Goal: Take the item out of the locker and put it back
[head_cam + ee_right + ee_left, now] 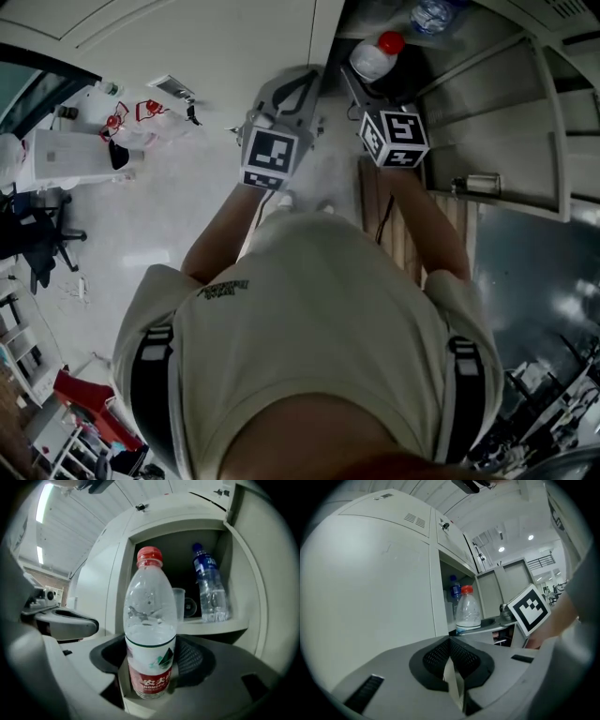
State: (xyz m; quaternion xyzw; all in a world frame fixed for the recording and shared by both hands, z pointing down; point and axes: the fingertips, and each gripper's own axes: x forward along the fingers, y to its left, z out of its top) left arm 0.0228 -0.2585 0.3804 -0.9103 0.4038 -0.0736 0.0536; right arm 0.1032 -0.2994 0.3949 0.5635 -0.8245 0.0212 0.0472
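A clear water bottle [150, 634] with a red cap and red label stands upright between the jaws of my right gripper [150, 679], which is shut on its lower half. It is held just in front of the open locker compartment [213, 626]. In the head view the same bottle [373, 58] shows at the locker's mouth, ahead of my right gripper [367, 82]. My left gripper [452, 672] is shut with nothing in it, beside the closed locker door on the left [370, 583]. From there the bottle [467, 611] appears at the compartment's front edge.
Inside the compartment stand a blue-capped water bottle [209, 585] and a clear plastic cup [178, 603]. The locker door [265, 573] hangs open at the right. Other open locker doors [525, 122] lie to the right in the head view.
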